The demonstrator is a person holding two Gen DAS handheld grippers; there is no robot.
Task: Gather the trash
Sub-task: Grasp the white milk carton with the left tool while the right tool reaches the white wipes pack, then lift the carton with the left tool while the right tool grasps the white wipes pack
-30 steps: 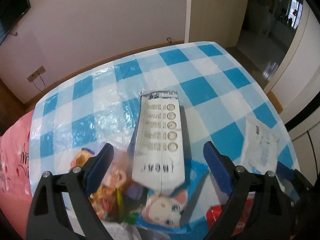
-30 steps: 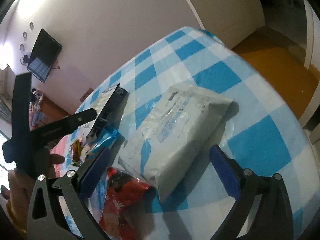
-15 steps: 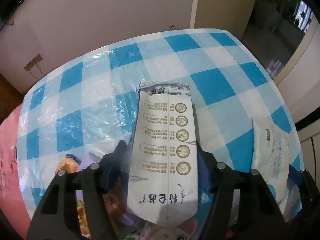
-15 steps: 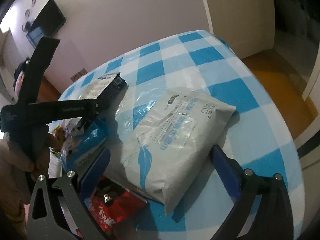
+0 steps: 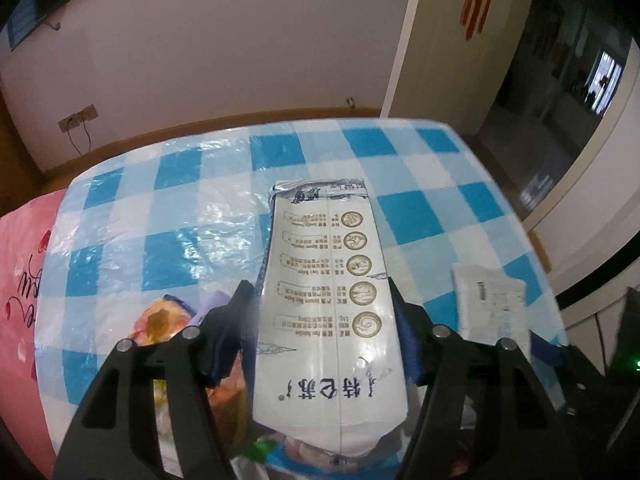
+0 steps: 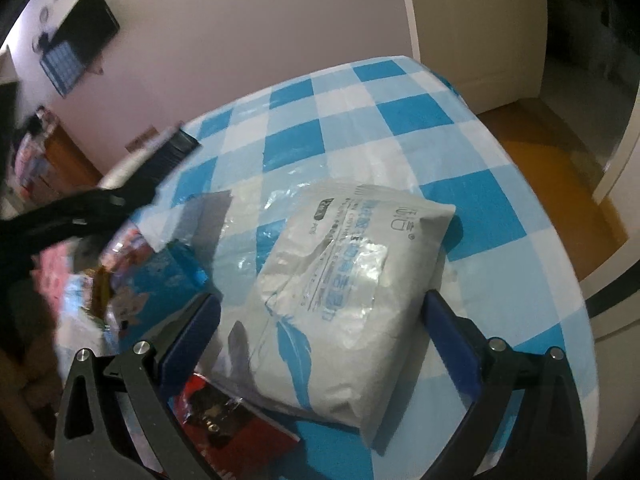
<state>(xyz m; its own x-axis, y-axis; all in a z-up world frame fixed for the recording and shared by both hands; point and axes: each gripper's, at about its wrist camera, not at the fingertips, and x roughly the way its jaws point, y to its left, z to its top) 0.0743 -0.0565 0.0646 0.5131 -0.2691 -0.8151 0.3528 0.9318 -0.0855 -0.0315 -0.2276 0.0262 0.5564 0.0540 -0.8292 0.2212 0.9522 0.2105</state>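
The table, under a blue-and-white checked cloth (image 5: 420, 208), carries all items. A white tissue pack (image 6: 344, 292) lies flat on the cloth between the spread fingers of the right gripper (image 6: 320, 328), neither pad touching it. The left gripper (image 5: 322, 320) pinches a white milk carton (image 5: 328, 300) by both sides, above a blue cartoon wrapper (image 6: 148, 284). A red snack wrapper (image 6: 224, 420) lies just beside the tissue pack's near corner.
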